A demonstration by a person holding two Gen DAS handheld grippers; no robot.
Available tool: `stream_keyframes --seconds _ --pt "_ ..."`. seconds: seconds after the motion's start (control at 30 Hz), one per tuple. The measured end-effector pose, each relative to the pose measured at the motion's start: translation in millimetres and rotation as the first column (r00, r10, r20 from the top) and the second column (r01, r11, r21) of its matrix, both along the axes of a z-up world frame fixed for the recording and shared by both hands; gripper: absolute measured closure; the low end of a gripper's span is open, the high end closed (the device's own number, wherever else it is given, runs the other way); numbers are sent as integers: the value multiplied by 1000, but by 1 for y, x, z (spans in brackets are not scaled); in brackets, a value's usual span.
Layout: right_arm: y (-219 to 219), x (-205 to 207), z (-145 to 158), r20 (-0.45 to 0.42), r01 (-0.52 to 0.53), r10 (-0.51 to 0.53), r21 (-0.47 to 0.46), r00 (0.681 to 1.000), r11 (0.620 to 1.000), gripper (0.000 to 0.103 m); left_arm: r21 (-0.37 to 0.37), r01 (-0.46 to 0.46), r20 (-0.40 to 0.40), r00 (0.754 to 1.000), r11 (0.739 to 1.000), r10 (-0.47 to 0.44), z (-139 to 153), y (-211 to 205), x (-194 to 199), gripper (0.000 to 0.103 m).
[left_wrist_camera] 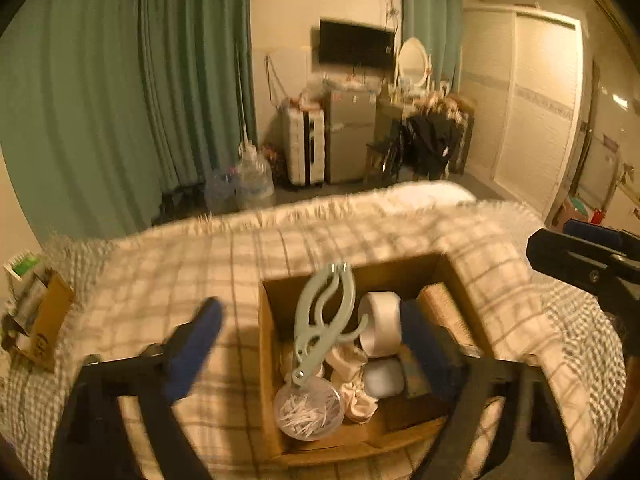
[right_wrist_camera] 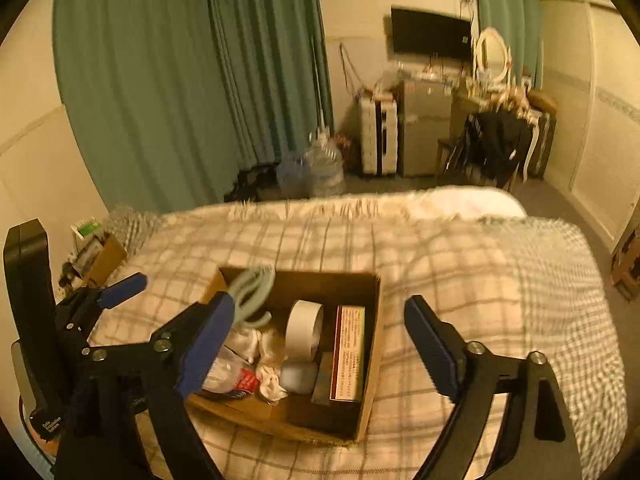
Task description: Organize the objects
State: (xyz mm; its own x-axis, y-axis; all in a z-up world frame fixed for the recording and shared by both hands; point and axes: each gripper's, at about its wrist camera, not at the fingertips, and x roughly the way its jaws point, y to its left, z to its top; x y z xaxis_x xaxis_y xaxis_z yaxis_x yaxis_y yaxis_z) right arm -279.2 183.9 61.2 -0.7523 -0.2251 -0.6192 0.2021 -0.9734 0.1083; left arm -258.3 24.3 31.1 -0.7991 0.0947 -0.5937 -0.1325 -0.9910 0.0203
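Both claws spread wide, empty, above cardboard box (right_wrist_camera: 372, 360) on bed

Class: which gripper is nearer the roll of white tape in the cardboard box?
Left. The left gripper straddles the box, one finger beside the tape roll. The right gripper hangs open further back over the box.

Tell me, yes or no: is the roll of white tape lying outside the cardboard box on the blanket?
No. The tape roll stands inside the cardboard box, between the hanger and a printed carton.

Open cardboard box (left_wrist_camera: 272, 320) holds hanger (left_wrist_camera: 326, 320), tape (left_wrist_camera: 382, 322).
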Motion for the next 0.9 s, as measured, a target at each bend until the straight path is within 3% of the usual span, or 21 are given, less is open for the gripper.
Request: stream_keyframes --seconds 0.07,0.2,0.47,0.63,0.77,0.9 --pt "2 16 22 -48 8 -8 0 999 1000 11 8 6 -78 997 1000 -5 27 -2 21 0" --pt "7 56 70 -170 46 -44 4 984 999 0 19 12 -159 987 1000 -9 72 -4 53 0" --pt "14 143 132 -349 71 -58 25 935 997 0 64 -17 -274 961 998 34 136 -14 120 0" --pt "10 206 139 -414 113 -57 112 908 987 1 71 -26 -343 938 997 49 149 -12 163 0" --pt "9 260 132 -443 42 10 108 897 993 1 64 7 -385 923 998 18 147 -10 204 0" --pt "12 289 113 -433 78 -42 66 901 995 1 76 -13 -386 921 997 41 128 -15 234 0"
